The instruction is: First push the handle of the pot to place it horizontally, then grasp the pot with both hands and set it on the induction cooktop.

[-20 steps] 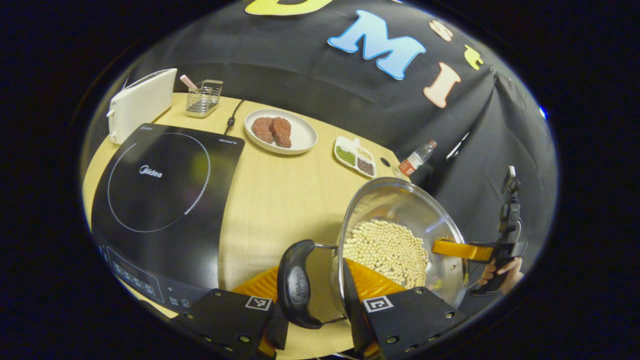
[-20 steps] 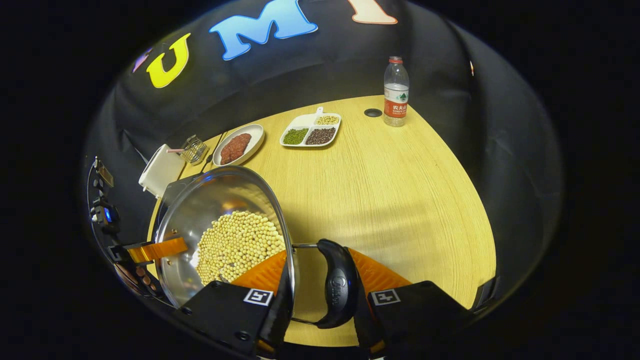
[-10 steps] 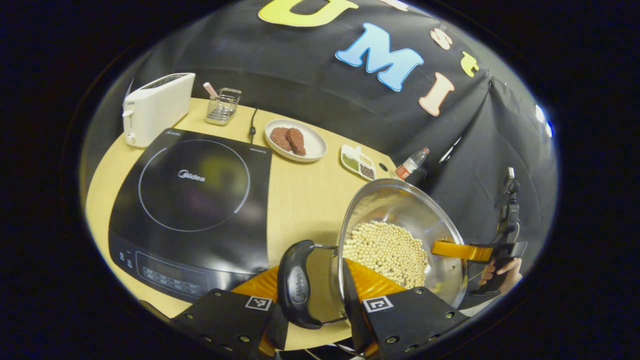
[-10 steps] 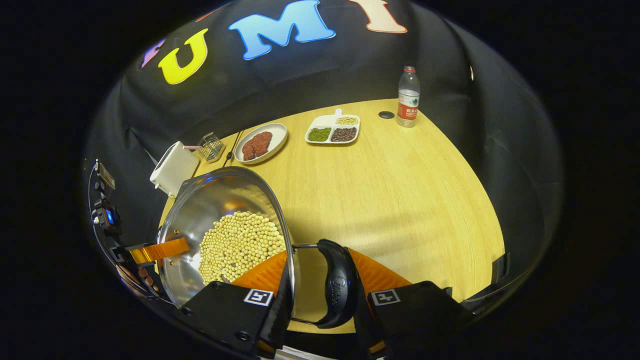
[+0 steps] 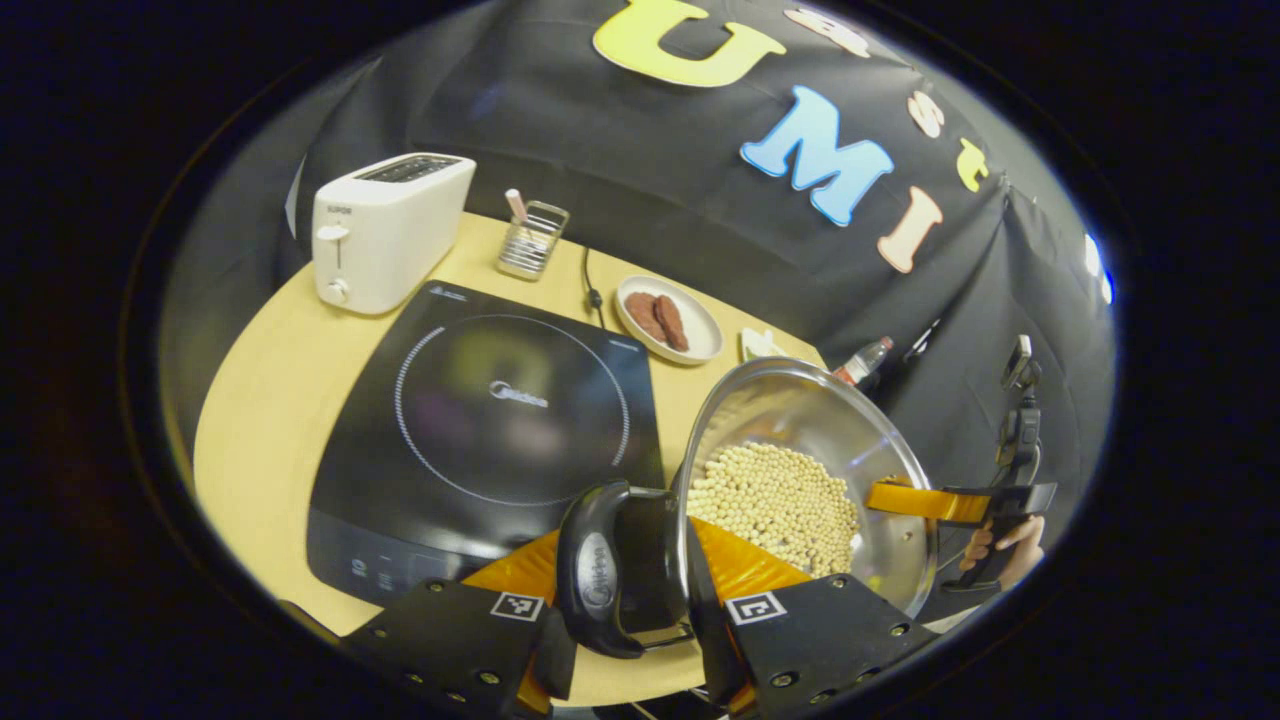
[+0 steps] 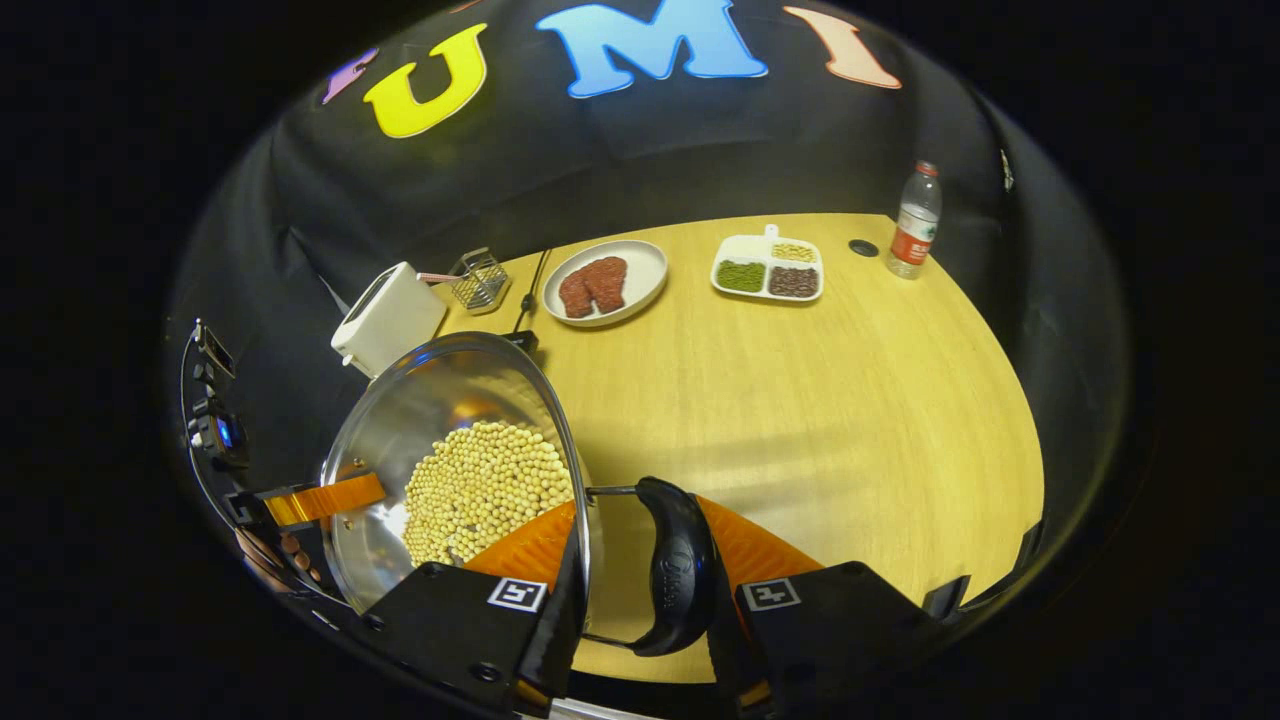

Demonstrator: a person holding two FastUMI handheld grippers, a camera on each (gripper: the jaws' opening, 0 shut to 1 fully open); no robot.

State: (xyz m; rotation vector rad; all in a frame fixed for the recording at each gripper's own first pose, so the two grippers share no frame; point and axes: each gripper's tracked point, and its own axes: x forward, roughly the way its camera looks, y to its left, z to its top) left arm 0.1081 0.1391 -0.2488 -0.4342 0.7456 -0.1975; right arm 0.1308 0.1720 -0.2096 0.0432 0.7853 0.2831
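The round pale wooden desk (image 6: pixel 850 400) is carrying everything, and the largest thing on it is the flat black glass induction cooktop (image 5: pixel 480 430), the landmark here. The shiny stainless-steel pot (image 5: pixel 800 480), loaded with pale round beans (image 5: pixel 775 495), is hanging in the air just to the right of the cooktop, apparently not yet over its ring. With that load it is likely handling as heavy, rigid and smooth-walled, and the beans could roll and spill if it is tipping, so the two curved black side handles look like the sensible places to take hold. The left gripper (image 5: pixel 635 610) is bracketing one black loop handle (image 5: pixel 590 570), its fingers drawn in close on either side of it; the right gripper (image 6: pixel 640 610) is doing the same at the opposite handle (image 6: pixel 680 575), though I cannot tell from either picture how firmly the fingers are pressing. The left gripper view is giving the cooktop face with its control strip, and the white toaster (image 5: pixel 385 230) behind it. The right gripper view is offering the open stretch of desk beyond the pot, with the white plate of brown patties (image 6: pixel 605 280), the white divided dish of beans (image 6: pixel 768 270) and the clear plastic bottle (image 6: pixel 915 220) far from the cooktop.
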